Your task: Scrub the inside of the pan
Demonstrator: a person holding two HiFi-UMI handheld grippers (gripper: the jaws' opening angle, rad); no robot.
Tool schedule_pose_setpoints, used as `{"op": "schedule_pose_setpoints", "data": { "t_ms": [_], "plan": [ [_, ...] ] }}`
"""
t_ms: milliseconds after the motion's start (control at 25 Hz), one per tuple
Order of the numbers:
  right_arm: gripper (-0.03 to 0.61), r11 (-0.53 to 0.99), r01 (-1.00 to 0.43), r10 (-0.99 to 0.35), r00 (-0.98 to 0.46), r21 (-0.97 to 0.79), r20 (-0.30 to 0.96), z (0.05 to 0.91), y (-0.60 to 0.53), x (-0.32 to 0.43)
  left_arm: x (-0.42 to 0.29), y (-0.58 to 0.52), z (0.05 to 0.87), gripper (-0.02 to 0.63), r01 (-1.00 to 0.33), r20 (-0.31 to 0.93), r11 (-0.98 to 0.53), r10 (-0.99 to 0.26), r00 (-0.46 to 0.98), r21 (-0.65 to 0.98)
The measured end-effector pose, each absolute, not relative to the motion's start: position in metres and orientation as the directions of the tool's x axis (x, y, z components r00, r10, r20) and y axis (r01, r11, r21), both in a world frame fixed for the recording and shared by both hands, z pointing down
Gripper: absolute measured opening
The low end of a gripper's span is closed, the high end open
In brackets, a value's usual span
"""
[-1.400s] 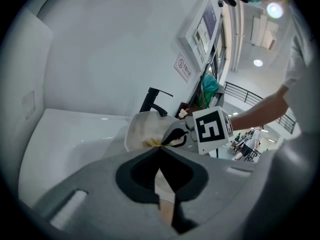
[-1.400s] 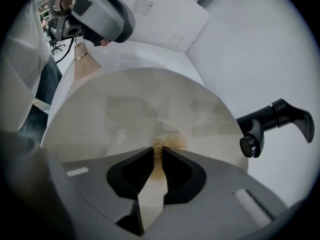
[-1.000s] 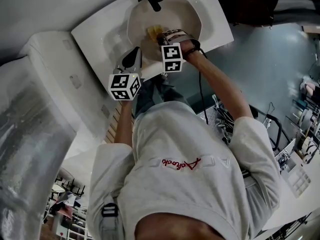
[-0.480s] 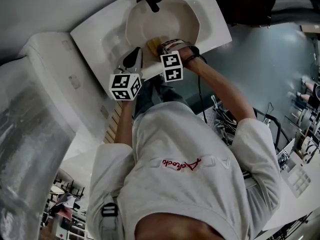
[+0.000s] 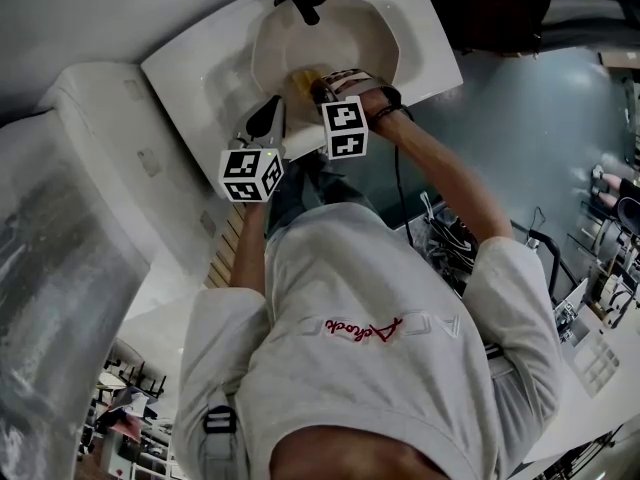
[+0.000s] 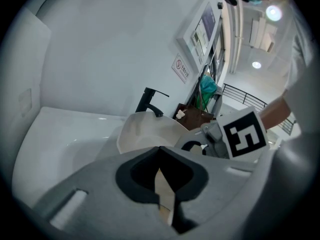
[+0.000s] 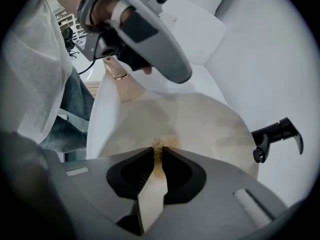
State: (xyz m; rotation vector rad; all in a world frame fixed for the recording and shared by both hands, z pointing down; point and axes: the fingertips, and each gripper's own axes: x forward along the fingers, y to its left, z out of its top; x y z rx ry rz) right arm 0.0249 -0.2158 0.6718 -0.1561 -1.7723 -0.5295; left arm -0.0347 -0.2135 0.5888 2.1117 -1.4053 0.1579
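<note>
As the left tongs (image 6: 160, 151) clamp the pan (image 6: 145, 129) by its rim, seemingly steadying it, the right tongs (image 7: 157, 153) press a pinched sponge (image 7: 163, 142) inside.

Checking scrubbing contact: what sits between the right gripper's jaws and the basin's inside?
A yellow-brown scrubbing pad, clamped in the right gripper, lies against the beige inside of the white basin; the right gripper view shows it.

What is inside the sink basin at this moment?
The right gripper, its fingers shut on a yellow sponge held against the stained basin wall. The gripper covers the basin's bottom, so what lies there is hidden.
</note>
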Motion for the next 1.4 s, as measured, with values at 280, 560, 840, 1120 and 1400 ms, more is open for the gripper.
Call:
{"op": "schedule_pose_setpoints", "data": {
  "t_ms": [280, 560, 840, 1120, 1400],
  "plan": [
    [0.058, 0.872, 0.307, -0.29, -0.304, 0.382, 0.907, 0.656, -0.275, -0.002, -0.036, -0.209, 0.59, 0.0, -0.876, 0.413, -0.262, -0.802, 0.431, 0.406],
    [0.058, 0.86, 0.312, -0.323, -0.28, 0.404, 0.904, 0.662, -0.302, -0.02, -0.04, -0.205, 0.594, 0.0, -0.88, 0.423, -0.251, -0.801, 0.423, 0.404],
    [0.058, 0.86, 0.36, -0.281, -0.257, 0.361, 0.925, 0.679, -0.286, -0.015, -0.046, -0.205, 0.598, 0.0, -0.881, 0.429, -0.243, -0.8, 0.419, 0.407],
    [0.058, 0.851, 0.437, -0.199, -0.241, 0.29, 0.95, 0.689, -0.249, -0.011, -0.042, -0.206, 0.597, 0.0, -0.876, 0.427, -0.255, -0.795, 0.431, 0.409],
    [0.058, 0.841, 0.499, -0.115, -0.209, 0.207, 0.971, 0.696, -0.209, 0.002, -0.036, -0.204, 0.597, 0.0, -0.872, 0.422, -0.265, -0.792, 0.44, 0.413]
  ]
}}
